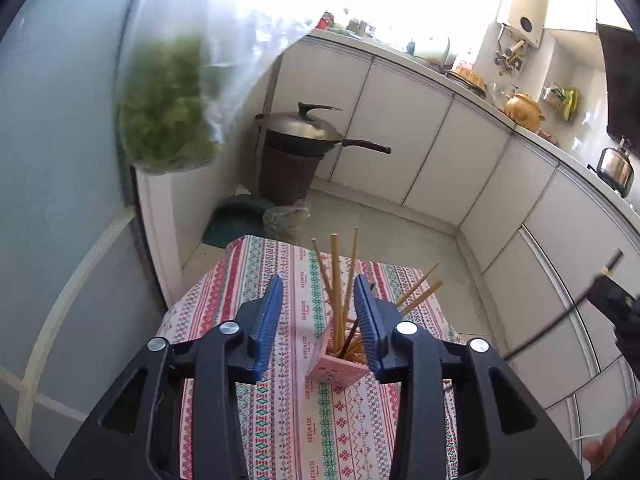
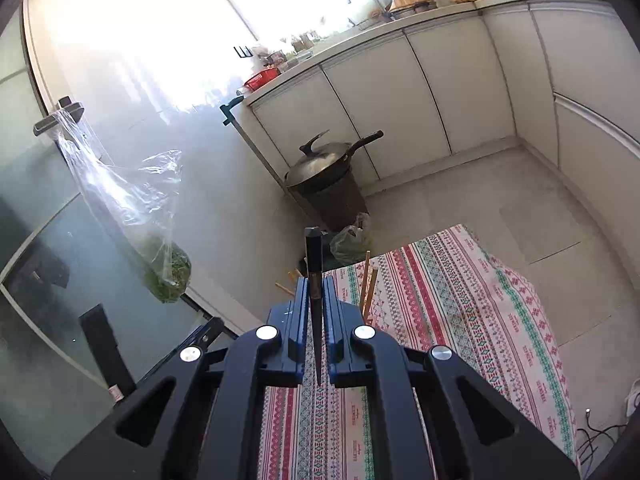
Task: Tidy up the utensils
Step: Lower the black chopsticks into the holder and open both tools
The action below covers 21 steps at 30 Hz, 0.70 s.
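A pink perforated holder [image 1: 334, 370] stands on the patterned tablecloth [image 1: 288, 420] and holds several wooden chopsticks [image 1: 337, 284] and a dark one. My left gripper [image 1: 318, 288] is open above the holder, with the upright chopsticks between its blue fingers [image 1: 268, 320]. My right gripper [image 2: 316, 284] is shut on a dark chopstick [image 2: 314, 264] that points up past the fingertips and down between the fingers. In the left wrist view the right gripper shows at the right edge [image 1: 616, 300]. Wooden chopstick ends [image 2: 368, 284] show just right of my right fingers.
A lidded wok [image 1: 304, 128] sits on a dark bin [image 1: 288, 176] on the floor beyond the table. A plastic bag of greens [image 2: 168, 268] hangs from the glass door at left. White cabinets [image 1: 440, 152] line the back and right.
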Motion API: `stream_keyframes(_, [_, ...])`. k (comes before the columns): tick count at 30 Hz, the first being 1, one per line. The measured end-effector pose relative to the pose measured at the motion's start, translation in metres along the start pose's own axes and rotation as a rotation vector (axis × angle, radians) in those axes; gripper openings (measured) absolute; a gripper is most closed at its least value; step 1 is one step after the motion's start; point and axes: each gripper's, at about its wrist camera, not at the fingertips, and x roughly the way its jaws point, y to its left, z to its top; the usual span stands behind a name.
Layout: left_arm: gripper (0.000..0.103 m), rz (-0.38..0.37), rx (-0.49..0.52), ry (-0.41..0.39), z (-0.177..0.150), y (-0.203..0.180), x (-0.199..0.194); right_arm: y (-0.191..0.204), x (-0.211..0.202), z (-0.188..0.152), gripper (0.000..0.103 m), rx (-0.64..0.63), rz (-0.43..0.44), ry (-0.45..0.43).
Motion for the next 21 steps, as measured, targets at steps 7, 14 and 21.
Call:
stream_keyframes(7, [0.038, 0.014, -0.006, -0.007, 0.005, 0.011, 0.001, 0.011, 0.086, 0.006, 0.009, -0.062, -0.135, 0.046])
stream_keyframes(14, [0.038, -0.016, 0.011, -0.053, 0.009, 0.008, -0.013, -0.002, 0.121, -0.006, 0.011, -0.033, -0.157, 0.061])
stream_keyframes(21, [0.048, -0.018, 0.094, -0.1, -0.002, -0.027, -0.034, 0.0, 0.049, -0.022, 0.041, -0.08, -0.176, -0.065])
